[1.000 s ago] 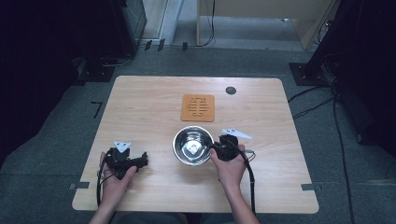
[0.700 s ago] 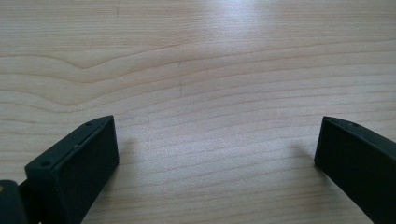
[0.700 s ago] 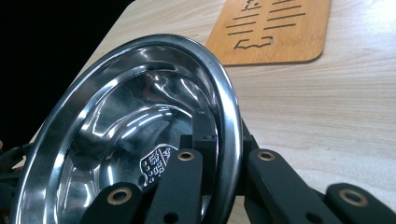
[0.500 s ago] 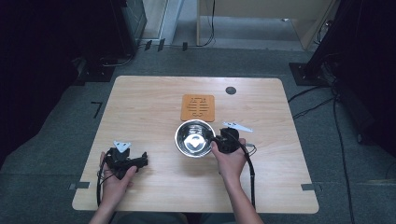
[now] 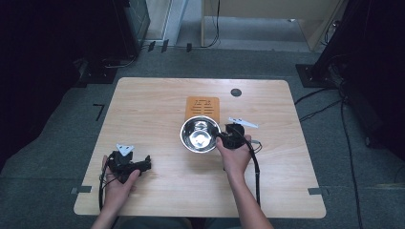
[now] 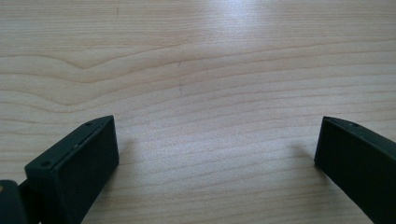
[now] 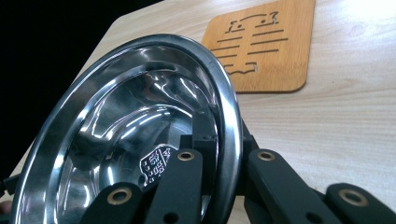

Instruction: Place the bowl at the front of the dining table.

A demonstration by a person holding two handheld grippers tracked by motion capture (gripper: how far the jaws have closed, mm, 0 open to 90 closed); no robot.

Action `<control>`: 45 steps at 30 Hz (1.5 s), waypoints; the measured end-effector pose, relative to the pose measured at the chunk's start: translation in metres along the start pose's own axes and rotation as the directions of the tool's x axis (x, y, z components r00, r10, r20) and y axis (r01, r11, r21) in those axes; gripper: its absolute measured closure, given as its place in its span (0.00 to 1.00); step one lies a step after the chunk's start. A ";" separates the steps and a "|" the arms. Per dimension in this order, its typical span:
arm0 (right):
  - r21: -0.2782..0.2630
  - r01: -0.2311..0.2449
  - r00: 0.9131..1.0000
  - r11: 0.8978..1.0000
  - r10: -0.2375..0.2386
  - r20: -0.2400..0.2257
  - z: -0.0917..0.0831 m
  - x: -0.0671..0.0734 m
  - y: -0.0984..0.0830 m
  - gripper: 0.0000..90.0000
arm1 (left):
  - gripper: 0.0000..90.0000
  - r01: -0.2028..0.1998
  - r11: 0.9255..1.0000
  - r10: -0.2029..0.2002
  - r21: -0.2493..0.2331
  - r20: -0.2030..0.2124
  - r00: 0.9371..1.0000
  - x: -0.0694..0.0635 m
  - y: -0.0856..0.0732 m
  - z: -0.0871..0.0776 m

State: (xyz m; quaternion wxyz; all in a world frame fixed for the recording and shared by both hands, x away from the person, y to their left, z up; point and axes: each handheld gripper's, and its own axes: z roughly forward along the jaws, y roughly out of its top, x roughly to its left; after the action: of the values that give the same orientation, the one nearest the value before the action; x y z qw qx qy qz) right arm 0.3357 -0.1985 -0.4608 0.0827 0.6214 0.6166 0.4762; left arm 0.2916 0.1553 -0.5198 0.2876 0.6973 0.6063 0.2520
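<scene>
The right hand-held gripper (image 5: 223, 139) was clamped on the rim of a shiny metal bowl (image 5: 200, 134). One jaw sat inside the bowl and the other sat outside, with the thin rim pinched between them. In the right gripper view the bowl (image 7: 126, 140) was tilted, and there was a small printed sticker (image 7: 155, 164) on its inside bottom.

In the high view the bowl was near the middle of the wooden worktop (image 5: 143, 109). It was just in front of a small brown wooden mat (image 5: 203, 106) with lines cut into it, and its far edge seemed to overlap the near edge of the mat.

The left hand-held gripper (image 5: 143, 164) was near the front left part of the worktop, well apart from the bowl. Its jaws were wide apart with nothing between them, and bare wood (image 6: 210, 93) showed under them in the left gripper view.

A small dark round spot (image 5: 236, 92) was on the far side of the worktop, beyond the mat.
</scene>
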 end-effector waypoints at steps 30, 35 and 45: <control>0.000 -0.021 0.996 1.000 0.020 0.091 0.028 -0.007 0.029 0.97 | 0.00 -0.001 1.000 0.001 -0.001 0.000 1.000 0.000 0.000 0.000; 0.002 -0.028 0.994 1.000 0.027 0.110 0.032 -0.010 0.031 0.97 | 0.00 -0.001 1.000 0.001 -0.001 0.000 1.000 0.000 0.000 0.000; 0.002 -0.046 0.988 0.999 0.046 0.150 0.045 -0.017 0.034 0.97 | 0.00 -0.001 1.000 0.001 0.000 -0.001 1.000 0.000 0.000 0.000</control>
State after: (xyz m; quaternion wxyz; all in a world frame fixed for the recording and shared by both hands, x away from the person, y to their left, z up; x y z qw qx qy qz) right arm 0.3943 -0.1986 -0.4697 0.1162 0.6698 0.5953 0.4284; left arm 0.2917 0.1554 -0.5198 0.2875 0.6973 0.6062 0.2524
